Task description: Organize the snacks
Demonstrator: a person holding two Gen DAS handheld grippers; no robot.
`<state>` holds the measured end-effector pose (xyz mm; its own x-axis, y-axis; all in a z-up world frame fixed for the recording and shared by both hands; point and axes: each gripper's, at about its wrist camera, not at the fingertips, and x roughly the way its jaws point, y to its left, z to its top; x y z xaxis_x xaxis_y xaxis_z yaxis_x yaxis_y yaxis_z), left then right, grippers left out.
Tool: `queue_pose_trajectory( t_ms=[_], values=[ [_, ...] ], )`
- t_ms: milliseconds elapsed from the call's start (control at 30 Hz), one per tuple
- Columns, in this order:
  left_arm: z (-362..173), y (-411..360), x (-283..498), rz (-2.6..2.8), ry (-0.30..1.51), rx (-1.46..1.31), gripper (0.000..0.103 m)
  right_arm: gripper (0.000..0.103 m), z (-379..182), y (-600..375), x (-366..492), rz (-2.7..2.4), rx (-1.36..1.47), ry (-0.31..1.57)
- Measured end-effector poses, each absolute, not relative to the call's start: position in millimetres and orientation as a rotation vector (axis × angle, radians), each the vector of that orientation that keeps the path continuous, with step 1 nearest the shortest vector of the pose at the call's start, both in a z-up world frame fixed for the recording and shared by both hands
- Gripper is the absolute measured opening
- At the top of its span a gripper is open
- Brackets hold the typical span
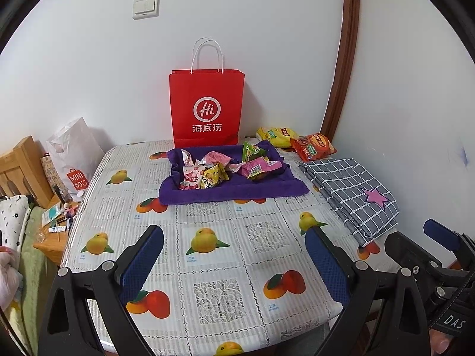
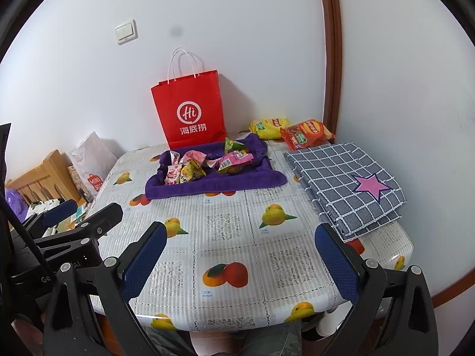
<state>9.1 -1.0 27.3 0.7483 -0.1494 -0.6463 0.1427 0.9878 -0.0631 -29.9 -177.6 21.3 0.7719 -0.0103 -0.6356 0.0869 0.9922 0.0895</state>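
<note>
Both grippers, left gripper [image 1: 234, 267] and right gripper [image 2: 242, 264], hover empty with jaws spread wide over the fruit-print plastic-covered surface [image 1: 219, 255]. Toward 12 o'clock, a rumpled purple towel [image 1: 234, 188] cradles small crinkly snack packets [image 1: 213, 172]; its soft folds could snag a finger. Behind stands a red paper carrier bag [image 1: 206, 106], light enough to tip; its contents are hidden.
</note>
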Motion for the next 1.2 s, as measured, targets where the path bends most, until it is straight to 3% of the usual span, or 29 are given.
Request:
queue_pose_trajectory(
  t_ms=[1200],
  values=[
    [28,9,14,-0.163,0.704,-0.008,0.097,0.099,23,-172,-31,-0.039,0.120,0.679]
  ],
)
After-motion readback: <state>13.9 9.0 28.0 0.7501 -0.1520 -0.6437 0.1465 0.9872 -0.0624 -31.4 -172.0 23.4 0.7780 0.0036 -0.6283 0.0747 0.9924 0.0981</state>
